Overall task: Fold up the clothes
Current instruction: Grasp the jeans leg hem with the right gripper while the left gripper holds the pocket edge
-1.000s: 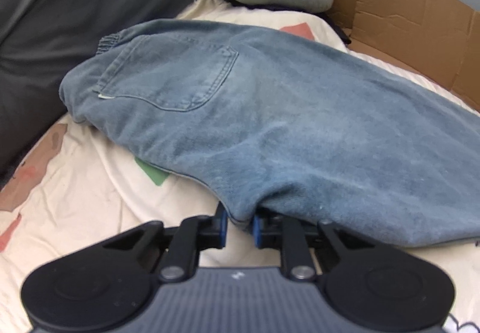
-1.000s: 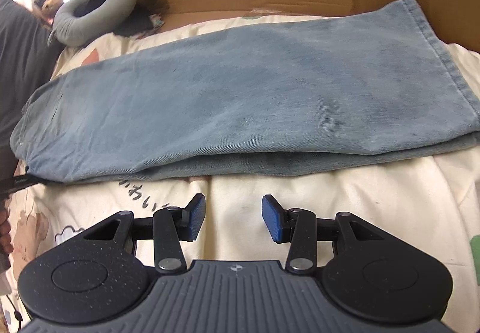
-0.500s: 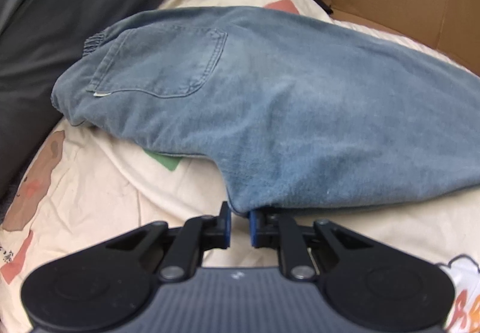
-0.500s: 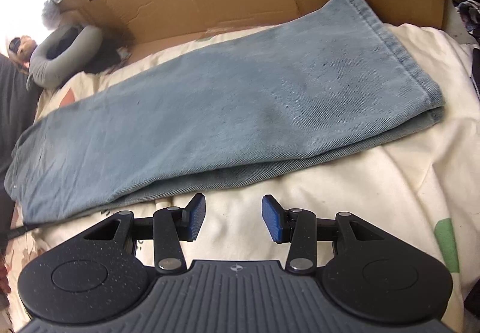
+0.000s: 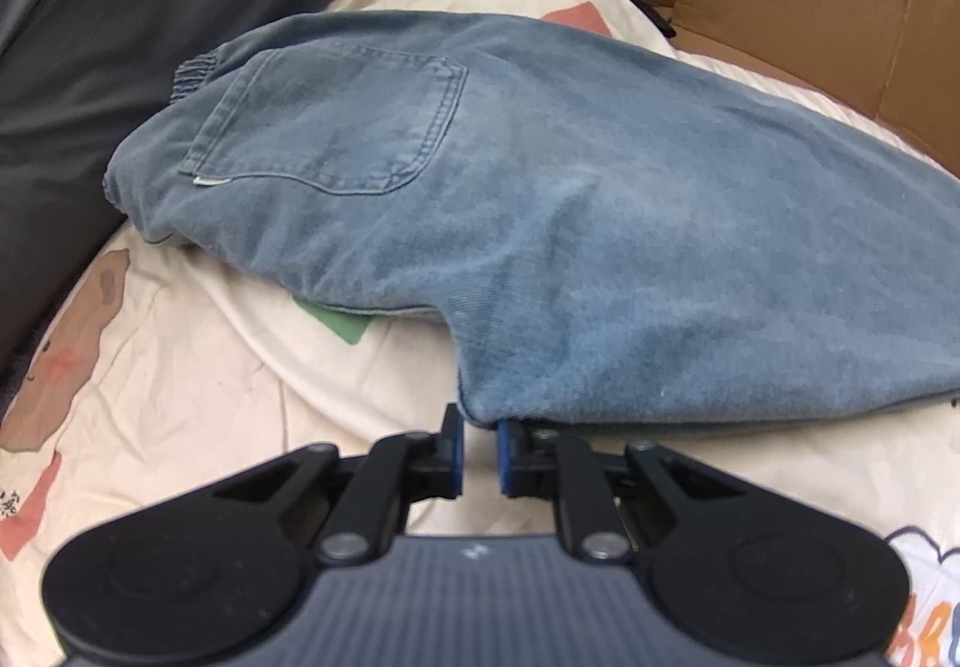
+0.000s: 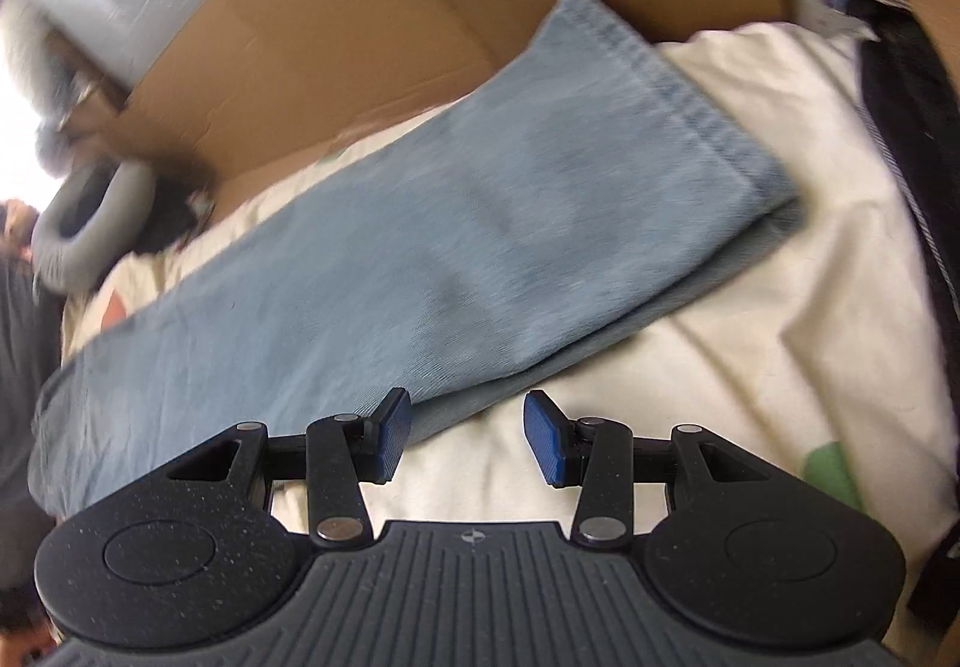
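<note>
Blue jeans [image 5: 600, 223], already doubled leg over leg, lie across frame centre on a cream bedsheet [image 5: 180, 385], lengthwise folds still to do; the left tool [image 5: 480, 454] clenches their crotch edge, while the right tool [image 6: 467, 436] hangs released near the hems, cardboard [image 6: 390, 24] behind.

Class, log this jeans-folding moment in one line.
left tool: pinching jeans edge | right tool: open, empty, beside leg | jeans: lengthwise-folded on sheet

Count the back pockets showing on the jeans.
1. A single back pocket sits on the upper layer of the jeans, beside the elastic waistband at the left in the left wrist view. Another may be hidden underneath the folded denim.
</note>
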`<state>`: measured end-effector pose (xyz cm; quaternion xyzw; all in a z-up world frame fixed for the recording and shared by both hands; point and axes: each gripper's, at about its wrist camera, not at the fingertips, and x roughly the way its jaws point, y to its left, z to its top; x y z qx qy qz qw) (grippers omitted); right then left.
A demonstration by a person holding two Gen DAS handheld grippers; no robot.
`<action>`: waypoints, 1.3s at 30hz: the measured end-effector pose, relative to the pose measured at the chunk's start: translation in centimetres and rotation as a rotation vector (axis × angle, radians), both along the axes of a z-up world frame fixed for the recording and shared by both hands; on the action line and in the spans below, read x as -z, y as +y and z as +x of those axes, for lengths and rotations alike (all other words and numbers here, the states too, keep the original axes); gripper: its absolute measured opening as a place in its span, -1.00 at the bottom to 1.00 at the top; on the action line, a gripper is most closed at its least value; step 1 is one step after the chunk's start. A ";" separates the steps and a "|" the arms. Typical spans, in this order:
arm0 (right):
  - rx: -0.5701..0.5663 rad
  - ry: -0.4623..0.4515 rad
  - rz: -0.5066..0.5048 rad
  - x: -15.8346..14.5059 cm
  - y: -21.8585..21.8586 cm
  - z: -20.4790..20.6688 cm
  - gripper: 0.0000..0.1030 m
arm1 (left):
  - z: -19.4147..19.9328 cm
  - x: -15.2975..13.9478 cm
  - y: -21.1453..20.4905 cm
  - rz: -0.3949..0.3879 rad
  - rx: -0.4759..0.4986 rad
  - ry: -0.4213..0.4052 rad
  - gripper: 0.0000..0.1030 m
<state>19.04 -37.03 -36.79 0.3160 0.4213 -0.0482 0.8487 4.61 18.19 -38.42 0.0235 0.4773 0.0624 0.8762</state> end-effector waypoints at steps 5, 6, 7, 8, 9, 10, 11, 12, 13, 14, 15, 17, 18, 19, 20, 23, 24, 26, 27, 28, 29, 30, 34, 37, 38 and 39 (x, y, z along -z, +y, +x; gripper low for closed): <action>0.108 -0.005 0.062 0.9 -1.9 -0.5 -0.01 | 0.1 0.4 0.5 -0.061 -0.038 0.003 -0.76; 0.133 -0.006 0.071 1.2 -2.3 -0.6 0.00 | 0.1 0.7 0.5 -0.074 -0.044 0.011 -0.76; 0.160 -0.006 0.081 1.5 -2.6 -0.7 0.01 | 0.1 0.9 0.5 -0.085 -0.052 0.018 -0.75; 0.188 -0.007 0.095 1.9 -3.0 -0.9 0.01 | 0.2 1.1 0.5 -0.088 -0.064 0.020 -0.68; 0.217 -0.008 0.111 2.2 -3.3 -1.1 0.01 | 0.2 1.3 0.5 -0.093 -0.077 0.021 -0.67; 0.248 -0.011 0.127 2.5 -3.7 -1.3 0.01 | 0.3 1.3 0.5 -0.102 -0.089 0.017 -0.67; 0.277 -0.016 0.142 2.9 -4.0 -1.6 0.01 | 0.4 1.4 0.5 -0.110 -0.100 0.014 -0.65; 0.307 -0.023 0.158 3.2 -4.3 -1.8 0.01 | 0.6 1.6 0.4 -0.113 -0.107 0.014 -0.64; 0.337 -0.033 0.178 3.6 -4.5 -2.0 0.00 | 0.7 1.7 0.3 -0.111 -0.105 0.012 -0.62; 0.367 -0.045 0.194 4.0 -4.7 -2.2 -0.01 | 0.8 1.8 0.3 -0.108 -0.103 0.009 -0.62; 0.394 -0.059 0.207 4.3 -4.9 -2.4 -0.01 | 0.8 1.9 0.2 -0.106 -0.101 0.004 -0.61; 0.435 -0.083 0.229 4.7 -5.0 -2.5 -0.01 | 0.8 2.2 0.1 -0.101 -0.097 -0.006 -0.61; 0.453 -0.095 0.240 4.9 -5.0 -2.5 -0.01 | 0.8 2.3 0.1 -0.098 -0.096 -0.010 -0.61; 0.471 -0.107 0.251 5.1 -5.0 -2.5 -0.01 | 0.8 2.3 0.0 -0.096 -0.095 -0.014 -0.61; 0.485 -0.119 0.260 5.2 -5.1 -2.5 -0.02 | 0.8 2.4 0.0 -0.093 -0.094 -0.017 -0.61; 0.523 -0.142 0.286 5.6 -5.5 -2.2 -0.03 | 0.7 2.5 0.1 -0.092 -0.089 -0.024 -0.61; 0.532 -0.144 0.288 5.6 -5.5 -2.0 -0.03 | 0.7 2.5 0.1 -0.092 -0.086 -0.026 -0.61; 0.540 -0.149 0.273 5.5 -5.6 -1.6 -0.04 | 0.7 2.6 0.1 -0.090 -0.081 -0.028 -0.60; 0.542 -0.150 0.263 5.5 -5.7 -1.3 -0.06 | 0.8 2.5 0.1 -0.089 -0.081 -0.027 -0.60; 0.547 -0.149 0.254 5.4 -5.8 -1.2 -0.11 | 0.8 2.5 0.0 -0.088 -0.081 -0.026 -0.60; 0.554 -0.144 0.247 5.3 -5.9 -1.1 -0.24 | 0.8 2.4 0.0 -0.087 -0.080 -0.025 -0.60; 0.562 -0.138 0.240 5.1 -6.0 -1.0 -0.38 | 0.8 2.4 0.0 -0.085 -0.079 -0.024 -0.60; 0.573 -0.156 0.220 4.2 -6.4 -1.3 -0.48 | 0.8 2.4 -0.2 -0.071 -0.075 -0.027 -0.59; 0.592 -0.155 0.210 4.1 -6.9 -1.5 -0.47 | 0.9 2.5 -0.4 -0.066 -0.081 -0.028 -0.59; 0.605 -0.147 0.213 4.3 -7.1 -1.5 -0.47 | 0.9 2.5 -0.5 -0.064 -0.080 -0.028 -0.59; 0.618 -0.141 0.215 4.5 -7.2 -1.6 -0.47 | 0.9 2.5 -0.5 -0.062 -0.077 -0.028 -0.59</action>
